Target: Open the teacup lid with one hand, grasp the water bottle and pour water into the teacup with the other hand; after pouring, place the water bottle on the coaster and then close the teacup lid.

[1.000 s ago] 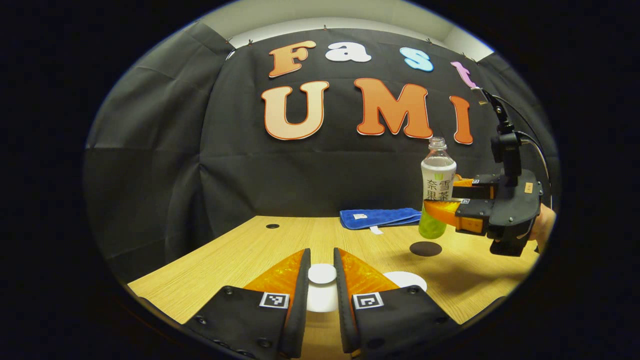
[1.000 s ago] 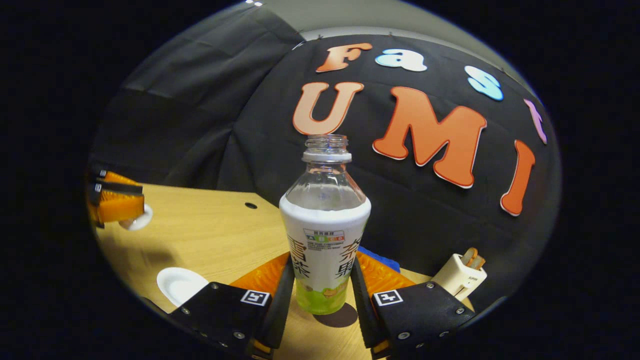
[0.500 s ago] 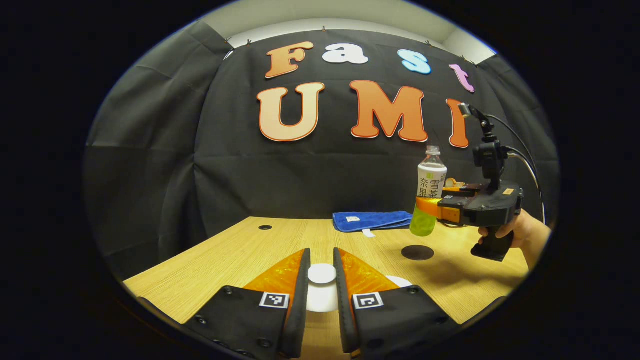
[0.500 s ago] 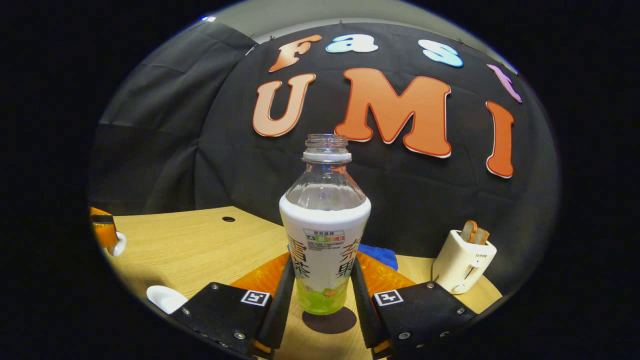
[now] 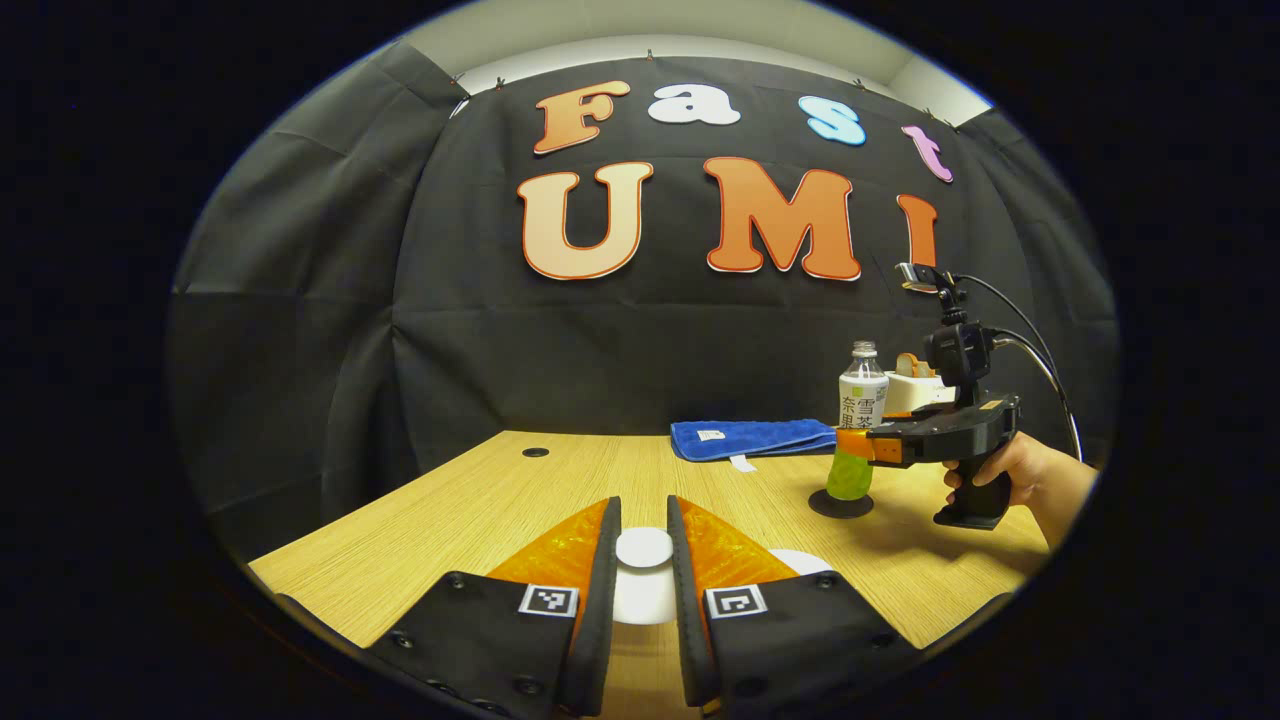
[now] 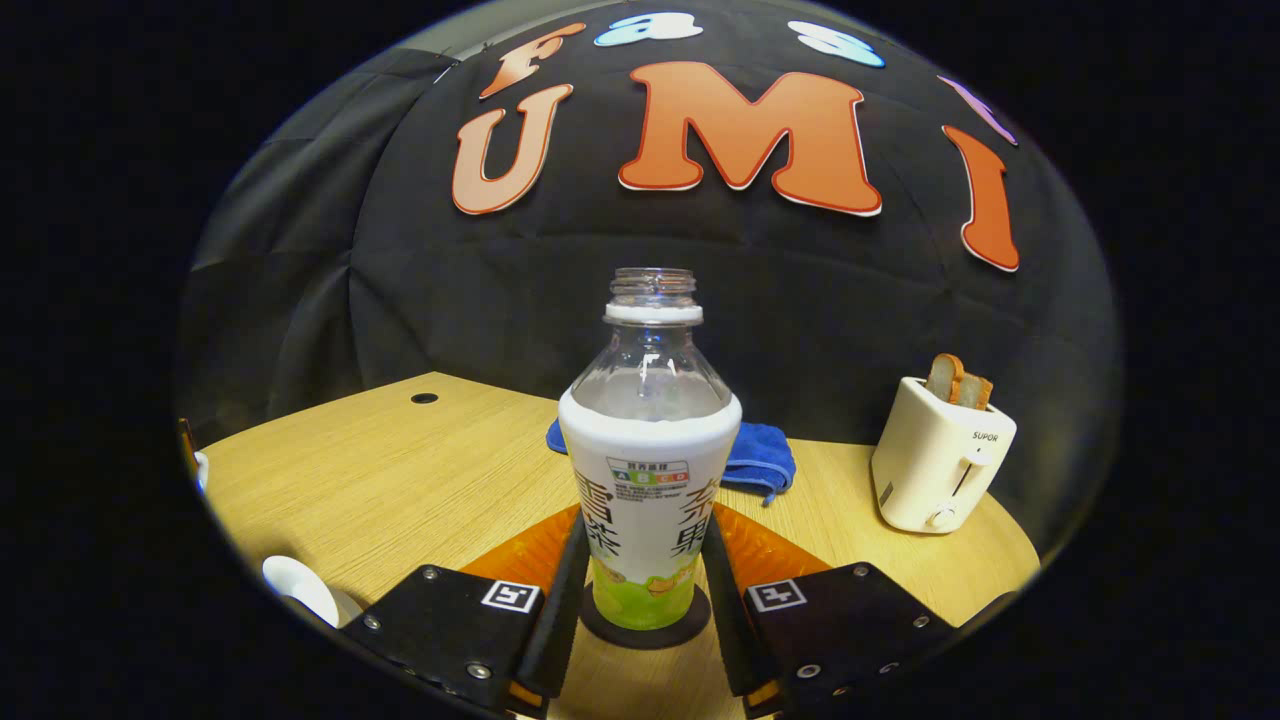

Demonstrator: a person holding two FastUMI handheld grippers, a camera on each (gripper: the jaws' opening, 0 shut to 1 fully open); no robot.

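Clear plastic with a white and green label, the water bottle (image 6: 650,480) stands upright at the centre of the right gripper view, its cap off and its base on the dark round coaster (image 6: 645,628) at the lower middle. Both fingers of the right claw (image 6: 645,585) press against the bottle's lower sides. A blue towel (image 6: 765,455) lies on the wooden counter (image 6: 400,480) behind the bottle, and a white toaster (image 6: 940,455) with bread slices in it stands at the right. At the lower left edge of that view sits the white teacup (image 6: 300,590).

In the left gripper view, the left claw (image 5: 644,560) at the bottom centre is clamped on the knob of the white teacup lid (image 5: 644,570), with the teacup's rim (image 5: 800,560) just to its right. At the right of this view a hand (image 5: 1030,475) holds the right claw (image 5: 855,445) on the bottle (image 5: 860,420), which stands on the coaster (image 5: 840,503).
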